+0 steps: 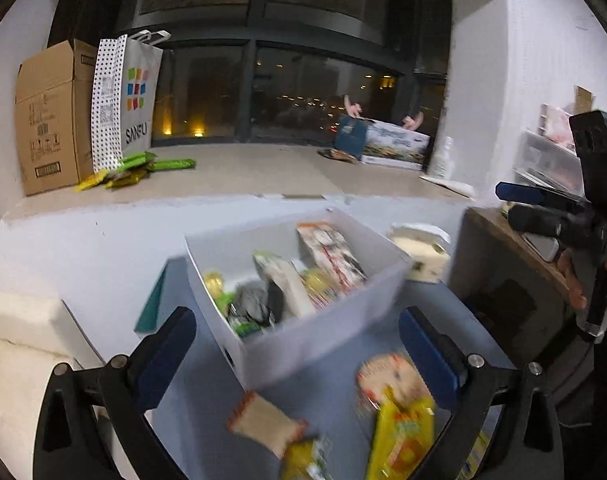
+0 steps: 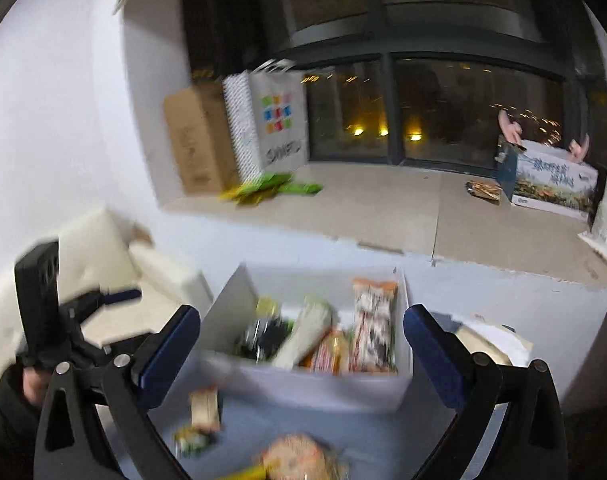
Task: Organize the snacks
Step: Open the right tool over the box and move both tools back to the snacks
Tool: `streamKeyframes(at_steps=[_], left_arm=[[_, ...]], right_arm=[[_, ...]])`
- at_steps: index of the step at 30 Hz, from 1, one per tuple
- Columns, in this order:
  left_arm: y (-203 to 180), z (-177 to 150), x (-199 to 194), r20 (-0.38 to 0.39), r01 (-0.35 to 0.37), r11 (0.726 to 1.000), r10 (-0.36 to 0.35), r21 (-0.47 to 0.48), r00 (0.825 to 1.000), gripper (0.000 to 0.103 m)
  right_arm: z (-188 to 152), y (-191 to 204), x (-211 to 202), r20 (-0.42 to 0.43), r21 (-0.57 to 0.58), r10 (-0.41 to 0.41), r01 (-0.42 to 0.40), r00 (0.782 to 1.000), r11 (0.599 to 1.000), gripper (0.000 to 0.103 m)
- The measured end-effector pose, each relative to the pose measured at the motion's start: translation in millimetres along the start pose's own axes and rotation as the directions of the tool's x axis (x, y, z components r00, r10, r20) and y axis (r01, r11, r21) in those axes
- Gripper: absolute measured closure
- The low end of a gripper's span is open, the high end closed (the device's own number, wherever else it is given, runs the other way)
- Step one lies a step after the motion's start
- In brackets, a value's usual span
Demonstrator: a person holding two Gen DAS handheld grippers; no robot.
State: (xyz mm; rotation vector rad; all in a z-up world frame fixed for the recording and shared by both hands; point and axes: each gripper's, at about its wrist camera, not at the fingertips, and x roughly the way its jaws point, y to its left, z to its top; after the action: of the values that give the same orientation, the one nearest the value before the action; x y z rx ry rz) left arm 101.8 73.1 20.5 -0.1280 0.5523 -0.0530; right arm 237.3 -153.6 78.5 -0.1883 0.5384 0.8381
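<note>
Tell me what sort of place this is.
Most likely a room in a home or flat, at night. A wide window sill under dark windows holds a cardboard box and a shopping bag; a cream sofa stands beside a table with a white snack bin.

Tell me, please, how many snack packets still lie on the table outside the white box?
4, perhaps more out of view: a tan packet, a small yellow-green one, a round one, and a yellow one, all in front of the box.
</note>
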Motion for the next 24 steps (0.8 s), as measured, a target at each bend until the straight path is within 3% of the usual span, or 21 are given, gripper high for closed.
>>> streamKeyframes(at_steps=[3, 6, 11, 16, 20, 24], left_arm=[[-11, -23, -17, -0.010, 0.018, 1.000, -0.019, -0.011, 1.000, 0.000], [-23, -44, -32, -0.014, 0.035, 0.999, -0.036, -0.022, 0.999, 0.000], [-34, -72, -37, -0.063, 0.043, 0.999, -0.044, -0.003, 0.997, 0.000], [-35, -91, -32, -0.108, 0.074, 0.996, -0.079, -0.050, 0.991, 0.000], [-37, -95, -31, -0.119, 0.071, 0.996, -0.076, -0.045, 0.990, 0.000], [-35, -96, -33, -0.119, 0.077, 0.996, -0.083, -0.054, 0.989, 0.000]], right_arm=[[-27, 25, -22, -0.021, -0.098, -0.038, 0.036, 0.999, 0.995, 0.000], [-63, 36, -37, -0.058, -0.102, -0.047, 0.041, 0.997, 0.994, 0.000], [-135, 39, -50, -0.117, -0.008, -0.025, 0.024, 0.993, 1.000, 0.000], [-203, 30, -43, -0.217, 0.145, 0.033, -0.001, 0.976, 0.989, 0.000], [-232, 28, -40, -0.238, 0.253, 0.086, -0.023, 0.967, 0.967, 0.000], [-233, 37, -31, -0.258, 0.240, 0.104, -0.040, 0.961, 0.970, 0.000]])
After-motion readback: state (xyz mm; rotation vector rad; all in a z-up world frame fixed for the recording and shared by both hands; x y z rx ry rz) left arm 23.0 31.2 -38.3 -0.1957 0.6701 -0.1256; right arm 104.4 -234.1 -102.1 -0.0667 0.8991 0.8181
